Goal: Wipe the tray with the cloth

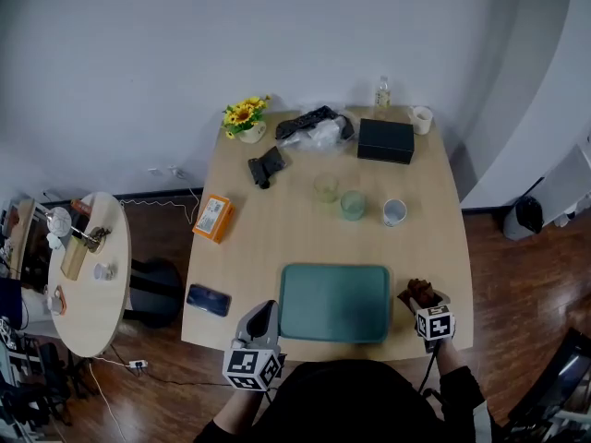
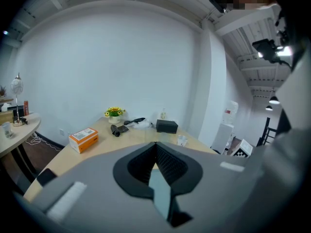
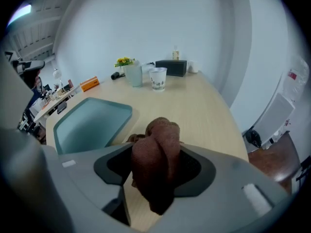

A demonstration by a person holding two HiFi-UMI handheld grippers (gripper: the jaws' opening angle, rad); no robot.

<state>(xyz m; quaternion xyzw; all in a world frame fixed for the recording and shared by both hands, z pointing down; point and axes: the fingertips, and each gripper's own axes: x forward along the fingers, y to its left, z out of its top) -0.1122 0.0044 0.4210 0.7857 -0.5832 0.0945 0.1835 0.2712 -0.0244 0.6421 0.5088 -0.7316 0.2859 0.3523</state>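
A teal tray lies empty near the table's front edge; it also shows in the right gripper view. A bunched brown cloth sits on the table just right of the tray. My right gripper is at the cloth. In the right gripper view the cloth stands between the wide jaws of the gripper, with dark pad showing on both sides of it. My left gripper hovers at the tray's front left corner, shut and empty.
Behind the tray stand two glass cups and a white cup. A black box, a flower pot and dark items are at the back. An orange box and a phone lie at the left edge. A round side table stands left.
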